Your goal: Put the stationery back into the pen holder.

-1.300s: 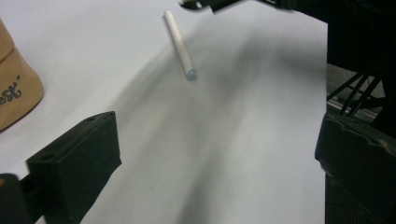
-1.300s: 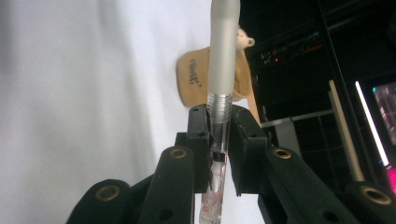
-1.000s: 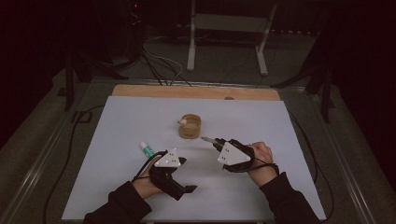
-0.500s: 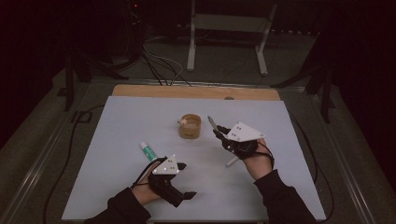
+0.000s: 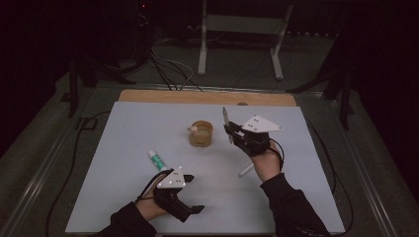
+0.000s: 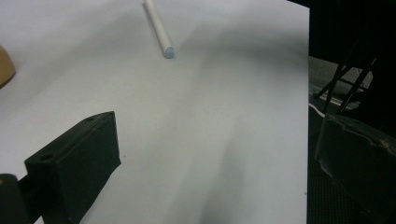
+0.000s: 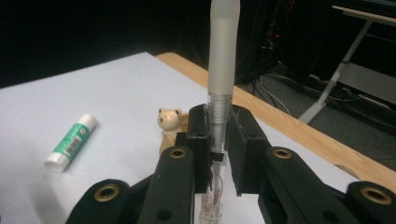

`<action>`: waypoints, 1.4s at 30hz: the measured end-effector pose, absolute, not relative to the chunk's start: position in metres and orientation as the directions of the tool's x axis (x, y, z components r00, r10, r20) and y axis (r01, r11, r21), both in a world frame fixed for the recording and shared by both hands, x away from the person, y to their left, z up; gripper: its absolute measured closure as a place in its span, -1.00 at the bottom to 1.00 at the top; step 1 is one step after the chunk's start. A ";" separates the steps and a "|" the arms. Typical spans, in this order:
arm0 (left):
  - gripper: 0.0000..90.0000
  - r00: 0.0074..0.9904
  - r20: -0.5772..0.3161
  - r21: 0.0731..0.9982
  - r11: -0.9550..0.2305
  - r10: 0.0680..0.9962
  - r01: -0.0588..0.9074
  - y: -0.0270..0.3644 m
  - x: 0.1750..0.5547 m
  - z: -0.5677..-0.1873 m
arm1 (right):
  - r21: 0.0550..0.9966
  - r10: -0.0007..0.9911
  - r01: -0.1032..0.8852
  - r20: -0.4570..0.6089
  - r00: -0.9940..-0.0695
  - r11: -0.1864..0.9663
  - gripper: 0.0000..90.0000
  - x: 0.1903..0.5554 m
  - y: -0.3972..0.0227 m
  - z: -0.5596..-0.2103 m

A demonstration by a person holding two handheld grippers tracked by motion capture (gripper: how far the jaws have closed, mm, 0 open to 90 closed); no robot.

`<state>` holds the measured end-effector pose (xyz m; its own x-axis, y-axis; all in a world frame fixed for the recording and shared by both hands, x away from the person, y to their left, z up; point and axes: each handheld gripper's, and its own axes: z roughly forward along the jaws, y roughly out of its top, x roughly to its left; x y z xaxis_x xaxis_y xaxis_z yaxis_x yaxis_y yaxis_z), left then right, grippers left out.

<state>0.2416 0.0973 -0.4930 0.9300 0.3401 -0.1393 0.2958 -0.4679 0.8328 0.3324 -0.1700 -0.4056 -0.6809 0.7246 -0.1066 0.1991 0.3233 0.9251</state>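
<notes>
My right gripper [image 5: 231,132] hangs above the white mat, just right of a tan wooden cup [image 5: 201,134] with a small bear figure [image 7: 169,117] on its rim. Its jaws are shut on a clear pen with a frosted cap [image 7: 223,51], which stands nearly upright and shows as a thin grey stick [image 5: 225,117] in the high view. My left gripper [image 5: 193,193] rests low near the mat's front edge, jaws wide apart with nothing between them; in the left gripper view one jaw sits at each bottom corner. A green-and-white glue stick [image 5: 158,160] lies just behind it.
A white stick-like pen [image 6: 159,28] lies on the mat under my right hand [image 5: 245,170]. A wooden strip [image 5: 207,97] borders the mat's far edge. Cables and metal stand legs [image 5: 202,44] occupy the dark floor beyond.
My right hand has lifted and moved away from me with the pen, which has swung from pointing left to nearly upright. The left gripper has barely shifted.
</notes>
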 end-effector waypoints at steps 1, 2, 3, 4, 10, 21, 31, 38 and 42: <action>-0.99 0.929 -0.143 0.834 -0.465 0.341 0.299 0.098 0.242 -0.494 | 0.926 0.727 0.201 -0.103 -0.679 0.319 0.78 0.334 -0.169 -0.405; -0.99 0.929 -0.143 0.833 -0.465 0.342 0.300 0.099 0.242 -0.494 | 0.926 0.727 0.199 -0.107 -0.678 0.321 0.78 0.335 -0.168 -0.405; -0.99 0.927 -0.146 0.833 -0.462 0.344 0.303 0.099 0.242 -0.495 | 0.925 0.726 0.195 -0.112 -0.679 0.326 0.78 0.336 -0.166 -0.405; -0.99 0.927 -0.149 0.832 -0.462 0.345 0.307 0.100 0.242 -0.496 | 0.924 0.725 0.196 -0.114 -0.679 0.328 0.78 0.338 -0.165 -0.404; -0.99 0.924 -0.151 0.836 -0.453 0.352 0.309 0.103 0.243 -0.499 | 0.925 0.727 0.194 -0.115 -0.677 0.327 0.78 0.346 -0.155 -0.404; -0.99 0.925 -0.157 0.836 -0.452 0.345 0.310 0.103 0.243 -0.502 | 0.937 0.753 0.216 -0.069 -0.654 0.274 0.78 0.366 -0.141 -0.402; -0.99 0.927 -0.157 0.838 -0.452 0.340 0.308 0.103 0.242 -0.501 | 0.943 0.781 0.250 -0.018 -0.624 0.221 0.78 0.383 -0.126 -0.407; -0.99 0.928 -0.161 0.838 -0.450 0.336 0.308 0.104 0.242 -0.501 | 0.943 0.785 0.255 -0.013 -0.619 0.216 0.78 0.391 -0.114 -0.415; -0.99 0.928 -0.163 0.838 -0.449 0.334 0.309 0.103 0.242 -0.501 | 0.940 0.786 0.264 -0.008 -0.618 0.218 0.78 0.396 -0.108 -0.420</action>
<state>0.2419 0.1032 -0.5009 0.9284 0.3342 -0.1626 0.3086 -0.4492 0.8384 0.3962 -0.1081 -0.4204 -0.6184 0.7858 -0.0080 0.2643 0.2175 0.9396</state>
